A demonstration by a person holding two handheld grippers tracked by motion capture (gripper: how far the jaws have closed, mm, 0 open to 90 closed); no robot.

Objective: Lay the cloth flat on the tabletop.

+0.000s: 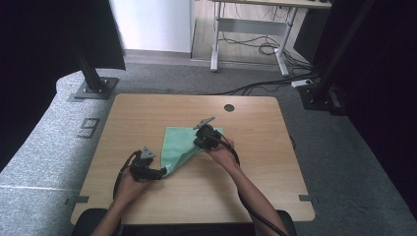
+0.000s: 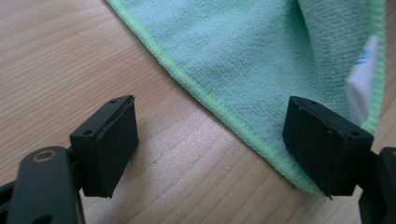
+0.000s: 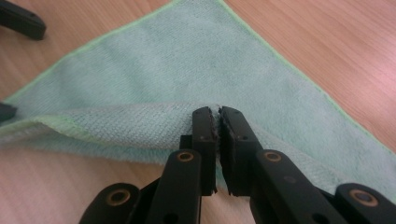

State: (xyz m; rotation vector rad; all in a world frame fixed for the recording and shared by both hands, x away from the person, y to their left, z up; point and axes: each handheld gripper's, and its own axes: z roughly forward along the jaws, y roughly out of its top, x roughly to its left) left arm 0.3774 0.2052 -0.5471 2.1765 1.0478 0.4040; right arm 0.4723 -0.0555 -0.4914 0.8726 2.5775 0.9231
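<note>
A light green microfibre cloth (image 1: 181, 143) lies on the wooden table (image 1: 147, 113), folded into a rough triangle. My right gripper (image 1: 200, 142) is at the cloth's right edge, and in the right gripper view it (image 3: 218, 115) is shut on a raised fold of the cloth (image 3: 154, 74). My left gripper (image 1: 161, 173) sits low at the cloth's near corner. In the left gripper view it (image 2: 212, 114) stands wide open, with the cloth's hemmed corner (image 2: 261, 70) lying between the jaws and reaching the right one. A white label (image 2: 366, 77) shows on the cloth's folded edge.
A round cable hole (image 1: 229, 107) sits near the table's far edge. Black frame posts (image 1: 91, 73) stand on the grey floor at the table's far corners. A desk frame (image 1: 251, 29) and loose cables (image 1: 255, 46) lie beyond.
</note>
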